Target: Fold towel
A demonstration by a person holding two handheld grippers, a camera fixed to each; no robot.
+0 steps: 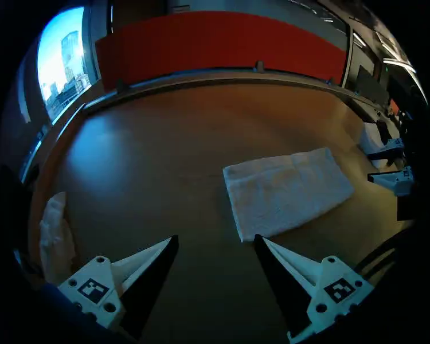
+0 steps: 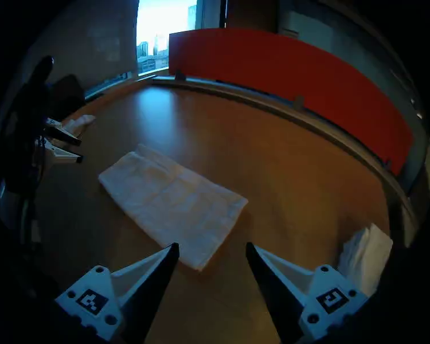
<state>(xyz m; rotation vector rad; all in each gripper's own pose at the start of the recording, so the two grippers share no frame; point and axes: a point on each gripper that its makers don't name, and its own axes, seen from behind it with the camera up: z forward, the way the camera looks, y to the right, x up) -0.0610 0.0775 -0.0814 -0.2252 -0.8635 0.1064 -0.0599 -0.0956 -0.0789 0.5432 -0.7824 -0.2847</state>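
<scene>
Fingers [image 1: 157,261] spread above flat rectangular terry towel [image 1: 286,189].

Worktop [image 1: 157,143]: glossy brown wood ahead of the left claw [image 1: 216,238].
Partition [image 1: 215,43]: red panel along its far edge.
Window [image 1: 63,57]: daylight and tall buildings, far ahead-left of the claw.
Light: dim; ceiling strips [image 1: 398,62] far ahead-right.

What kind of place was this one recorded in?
Probably an office on a high floor: a long wooden desk backed by a red divider panel, and a window looking onto city towers.
</scene>
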